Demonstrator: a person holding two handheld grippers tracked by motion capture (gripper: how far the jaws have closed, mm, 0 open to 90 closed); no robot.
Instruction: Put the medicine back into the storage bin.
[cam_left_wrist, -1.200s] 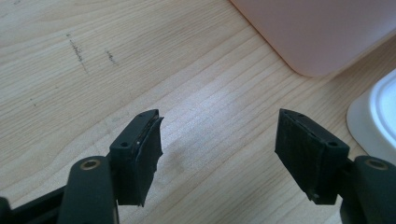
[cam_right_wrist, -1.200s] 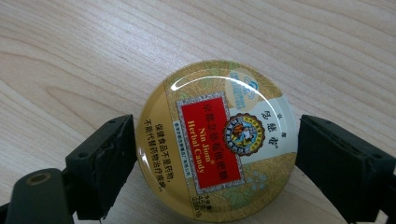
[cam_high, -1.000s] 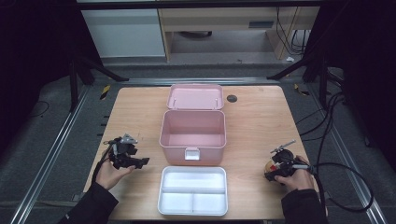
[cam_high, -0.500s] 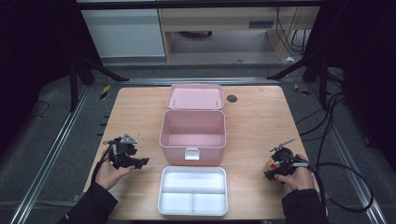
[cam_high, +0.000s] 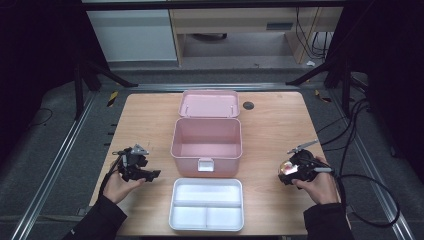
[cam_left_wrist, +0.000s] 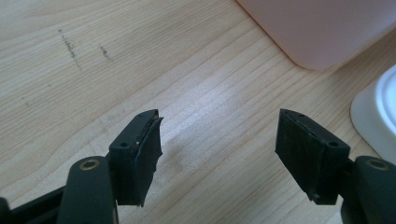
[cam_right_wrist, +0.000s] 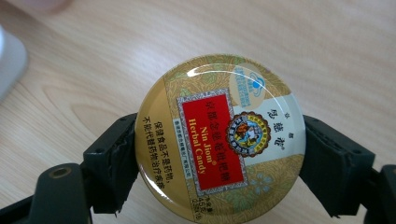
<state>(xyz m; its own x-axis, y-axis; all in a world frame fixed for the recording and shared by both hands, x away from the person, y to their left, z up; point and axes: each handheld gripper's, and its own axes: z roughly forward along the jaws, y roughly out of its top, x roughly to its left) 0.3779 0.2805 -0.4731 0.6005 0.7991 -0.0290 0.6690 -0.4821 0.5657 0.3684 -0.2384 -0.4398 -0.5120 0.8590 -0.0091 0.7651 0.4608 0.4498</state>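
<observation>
Holding a round candy tin by its rim, the right gripper has both pads pressed against opposite sides of the tin, lid facing the camera, red label and gold print legible. Wood grain of the table shows behind it, so the tin looks clear of the surface rather than resting on it, though the gap itself cannot be read.

Nearest edge of the table: a white tray with 3 compartments, all bare. Judgement: nothing packed yet; pickup is done, placement is left.

Left of the tray, the left gripper sits in the left hand, jaws spread wide with nothing between them, bare wood under the pads. It points toward the tray's left side; a corner of the tray and a corner of the pink box show at the right edge of the left gripper view.

Right hand sits well right of the tray, wrist angled inward, gripper aimed toward the table's middle.

Mid-table: pink box, empty, latch facing the person, lid folded open behind it.

Judgement: 1 item in hand, 0 stowed; whether the tin belongs in the tray or the box cannot be told. Likely next need is a carry leftward across open wood.
</observation>
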